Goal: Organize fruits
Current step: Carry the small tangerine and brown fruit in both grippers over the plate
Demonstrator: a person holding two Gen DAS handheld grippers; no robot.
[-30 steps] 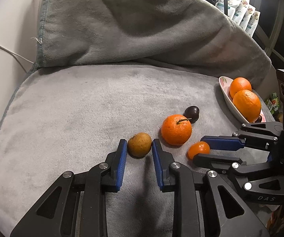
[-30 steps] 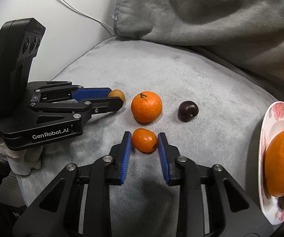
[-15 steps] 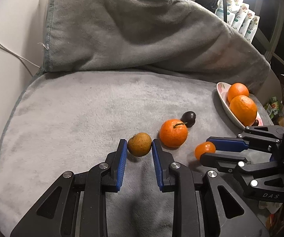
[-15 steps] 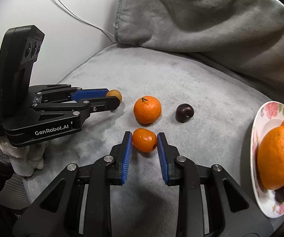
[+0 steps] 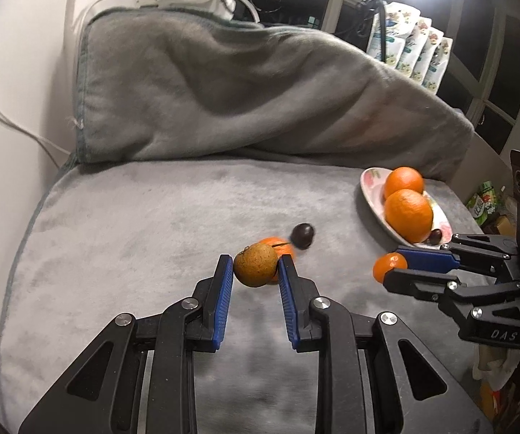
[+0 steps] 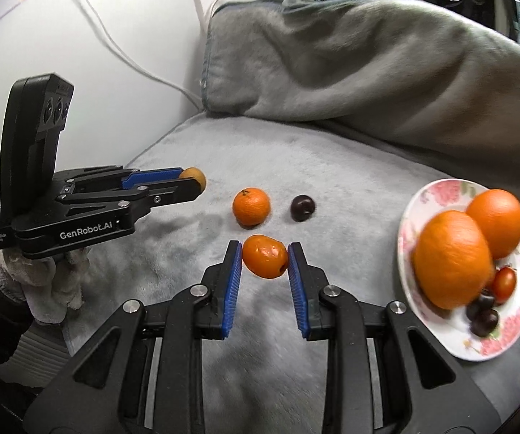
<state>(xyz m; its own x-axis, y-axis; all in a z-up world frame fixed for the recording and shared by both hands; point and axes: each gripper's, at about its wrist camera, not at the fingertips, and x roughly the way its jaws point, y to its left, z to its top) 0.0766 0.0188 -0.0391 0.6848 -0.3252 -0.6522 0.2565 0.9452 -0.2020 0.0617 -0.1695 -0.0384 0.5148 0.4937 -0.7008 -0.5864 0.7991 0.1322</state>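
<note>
In the right wrist view, going from the left edge, one gloved hand (image 6: 48,282) holds the left gripper (image 6: 192,179) at middle left, its two blue-padded fingers nearly closed and clamped on one small brown fruit (image 6: 195,177) that pokes past the tips. Right of it, two loose fruits lie on the grey blanket (image 6: 350,166) near the centre: one tangerine (image 6: 251,205) and, just beside it, one dark plum (image 6: 302,208). Below them, at centre frame, the right gripper (image 6: 264,257) has its pads pressed on both sides of one small orange fruit (image 6: 265,256); the opening is narrow, only as wide as that fruit. At the right edge sits one flowered plate (image 6: 422,200) holding two large oranges (image 6: 453,258), one red tomato (image 6: 504,281) and two dark plums (image 6: 482,316), the oranges touching each other. In the left wrist view the same count holds on the blanket: the brown fruit (image 5: 255,264) sits gripped between the left gripper's (image 5: 255,267) pads at centre, hiding part of the tangerine (image 5: 281,249) behind it, with the plum (image 5: 302,235) just to the upper right. Farther right, the right gripper (image 5: 394,269) holds the small orange fruit (image 5: 388,267) near the plate (image 5: 370,188), where only one dark plum shows in this view. A bunched grey blanket fold (image 5: 260,94) fills the upper frame.
</note>
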